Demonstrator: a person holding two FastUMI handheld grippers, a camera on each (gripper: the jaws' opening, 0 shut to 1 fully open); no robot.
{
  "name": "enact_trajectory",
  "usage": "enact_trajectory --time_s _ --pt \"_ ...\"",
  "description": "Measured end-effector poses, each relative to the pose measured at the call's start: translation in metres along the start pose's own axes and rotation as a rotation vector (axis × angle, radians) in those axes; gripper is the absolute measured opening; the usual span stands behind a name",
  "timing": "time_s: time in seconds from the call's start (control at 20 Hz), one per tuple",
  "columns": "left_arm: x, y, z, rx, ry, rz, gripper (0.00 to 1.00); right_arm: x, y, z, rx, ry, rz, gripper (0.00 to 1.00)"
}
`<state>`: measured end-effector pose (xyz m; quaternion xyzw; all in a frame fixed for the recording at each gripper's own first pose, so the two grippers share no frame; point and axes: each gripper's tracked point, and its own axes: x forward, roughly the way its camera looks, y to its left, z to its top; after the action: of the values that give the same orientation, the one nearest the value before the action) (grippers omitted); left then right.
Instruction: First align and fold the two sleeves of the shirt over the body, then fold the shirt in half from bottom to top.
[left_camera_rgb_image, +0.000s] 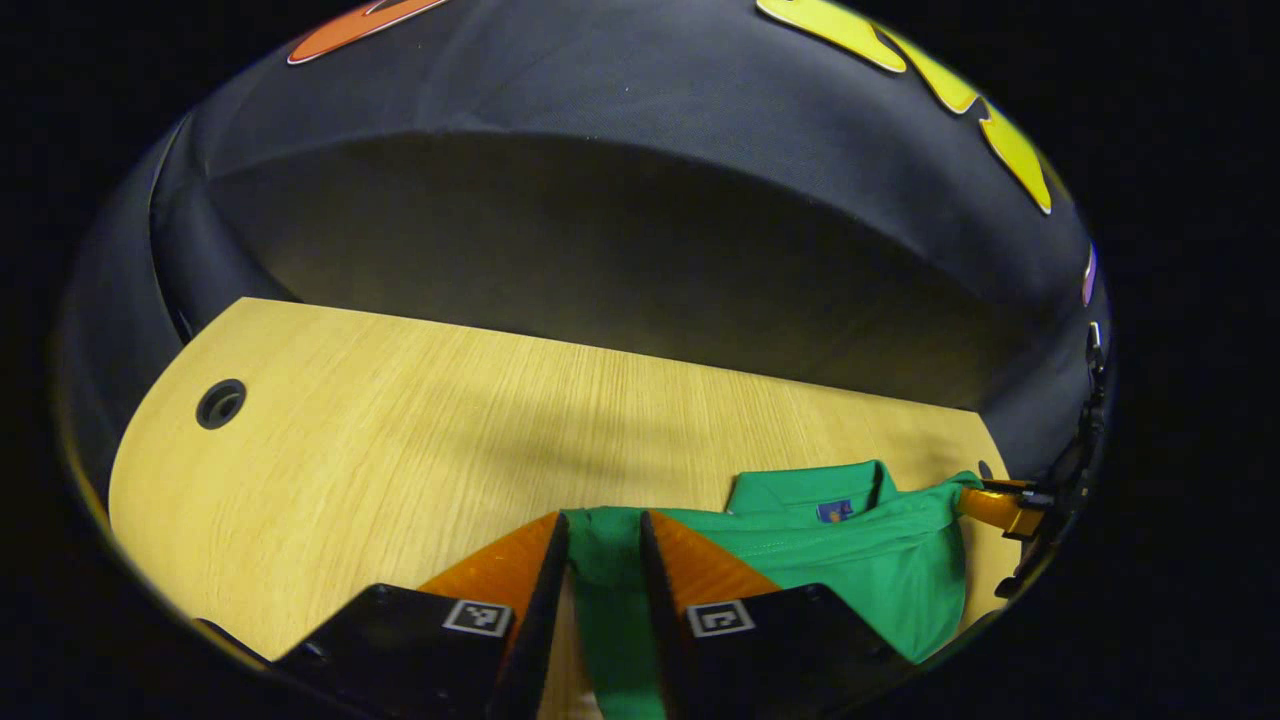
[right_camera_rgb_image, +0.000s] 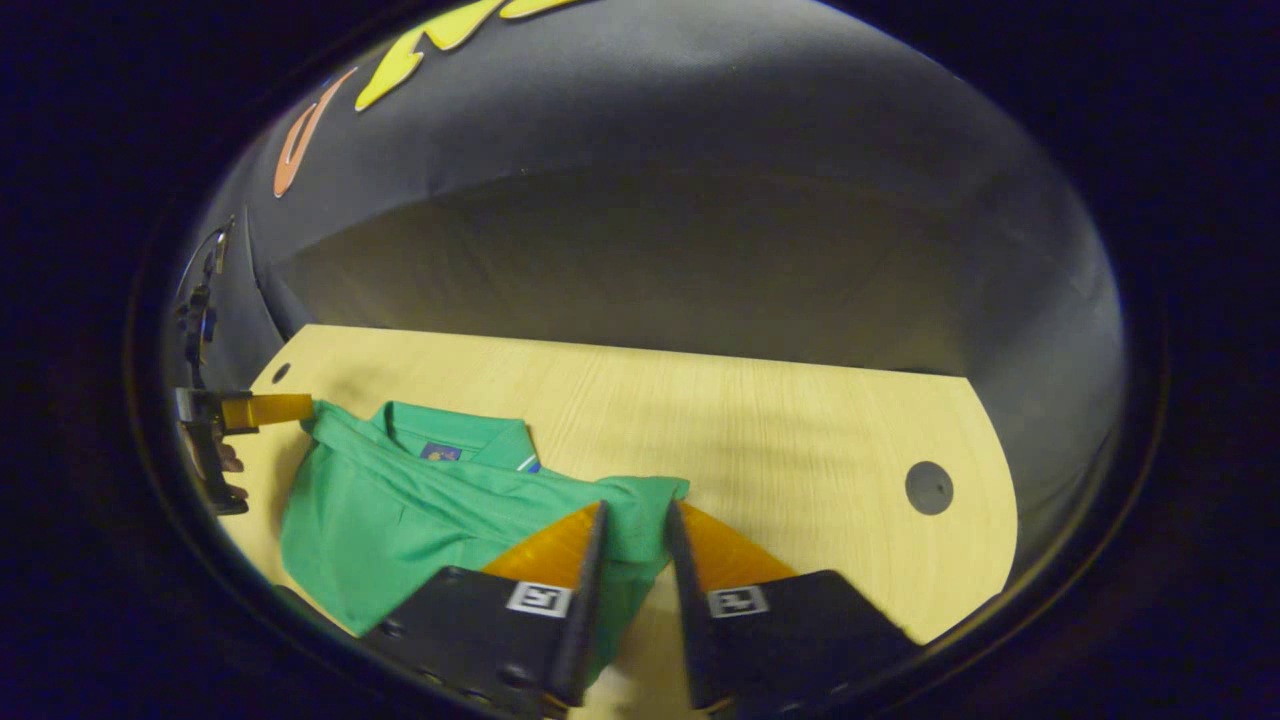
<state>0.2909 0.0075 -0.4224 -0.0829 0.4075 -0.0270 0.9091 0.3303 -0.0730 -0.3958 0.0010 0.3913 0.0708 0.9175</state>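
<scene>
The wooden surface (left_camera_rgb_image: 400, 430) spanned the booth, a round cable hole (left_camera_rgb_image: 221, 403) toward its far left and another cable hole (right_camera_rgb_image: 929, 488) toward its far right. The green shirt (right_camera_rgb_image: 400, 510) lay on the near part of the surface, collar (right_camera_rgb_image: 450, 432) toward the far side, its body bunched and lifted at both ends, not flat. I judged this to be the sleeve step, with neither sleeve yet laid over the body and the bottom-to-top fold not begun.

In the left gripper view my left hand-held gripper (left_camera_rgb_image: 604, 535) had its fingers drawn close with a band of green cloth running up between them; I read it as clamped on the left sleeve (left_camera_rgb_image: 605, 560). The same gripper appeared at the far left edge of the right gripper view, its tip meeting the stretched corner of the shirt.

In the right gripper view my right hand-held gripper (right_camera_rgb_image: 634, 525) straddled the right sleeve (right_camera_rgb_image: 640, 500), but a gap showed between the fingers, and I could not tell whether both pressed on the cloth.

I judged that the two sleeves were held out to opposite sides so that they could be aligned under tension.
</scene>
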Motion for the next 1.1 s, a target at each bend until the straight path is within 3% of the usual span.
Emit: enact_trajectory --time_s 0.1,0.15,0.4,0.65,0.85,1.1 --pt "-0.014 0.012 0.006 0.003 -0.028 0.067 0.74 -0.013 0.0 0.007 0.018 -0.032 -0.013 0.8" --pt "-0.024 0.009 0.009 -0.007 -0.034 0.064 1.0 -0.023 -0.001 0.014 0.018 -0.057 -0.027 0.99" --pt "-0.089 -0.016 0.052 0.0 -0.175 0.038 1.0 -0.1 0.017 0.06 -0.005 -0.218 -0.051 0.97" --pt "-0.214 -0.051 0.106 0.105 -0.375 0.022 1.0 -0.231 0.052 0.101 -0.026 -0.419 -0.045 0.96" --pt "-0.308 -0.078 0.117 0.104 -0.495 0.009 1.0 -0.329 0.077 0.093 0.007 -0.517 -0.035 0.99" --pt "-0.413 -0.101 0.102 0.179 -0.65 0.033 1.0 -0.419 0.086 0.064 0.04 -0.604 -0.094 0.97"
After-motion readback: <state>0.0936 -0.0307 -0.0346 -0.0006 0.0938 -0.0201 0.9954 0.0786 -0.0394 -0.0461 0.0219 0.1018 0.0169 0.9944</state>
